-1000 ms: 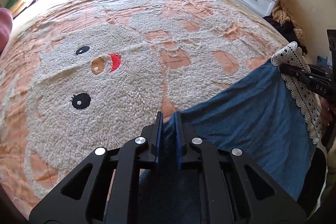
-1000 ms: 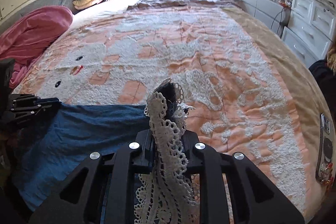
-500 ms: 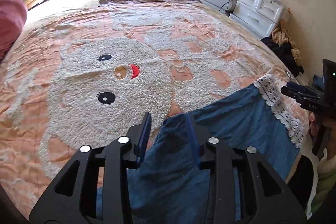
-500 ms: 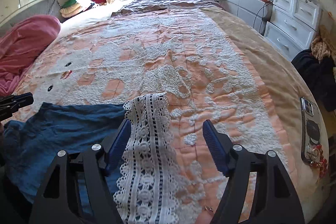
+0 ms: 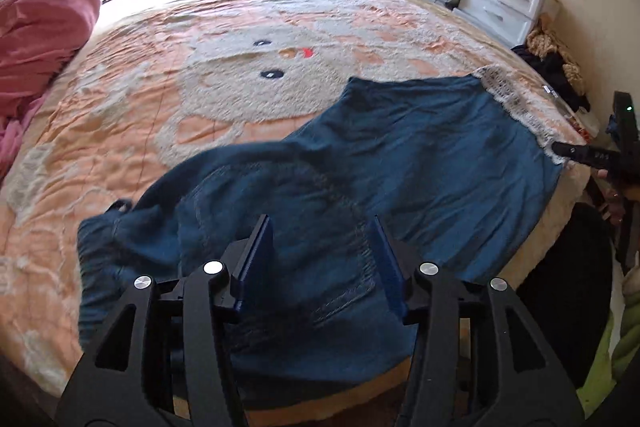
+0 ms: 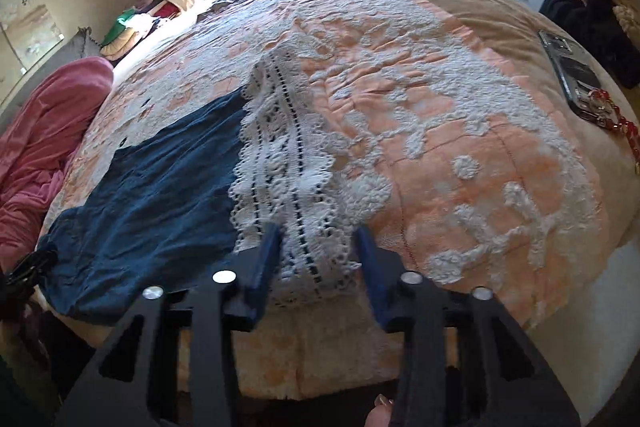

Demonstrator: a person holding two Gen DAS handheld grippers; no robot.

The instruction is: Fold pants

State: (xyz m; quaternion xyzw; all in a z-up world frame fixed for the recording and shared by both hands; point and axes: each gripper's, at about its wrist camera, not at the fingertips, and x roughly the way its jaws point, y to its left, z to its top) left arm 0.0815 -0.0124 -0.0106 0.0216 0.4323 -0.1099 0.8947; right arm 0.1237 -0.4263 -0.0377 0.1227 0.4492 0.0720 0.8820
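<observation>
While the blue pants (image 5: 400,163) lie spread flat along the near edge of the bed (image 5: 168,131), their white lace hem (image 6: 288,163) stretches toward the right end and the bunched waist toward the left. Above the waist the left gripper (image 5: 320,259) hangs released, its jaws having just been opening, with denim below but not pinched. Over the lace the right gripper (image 6: 318,259) is likewise unclenched, its jaws having just been closing, grasping nothing. A pink blanket (image 5: 36,39) sits at the bed's left side, a phone (image 6: 568,71) at its right.
</observation>
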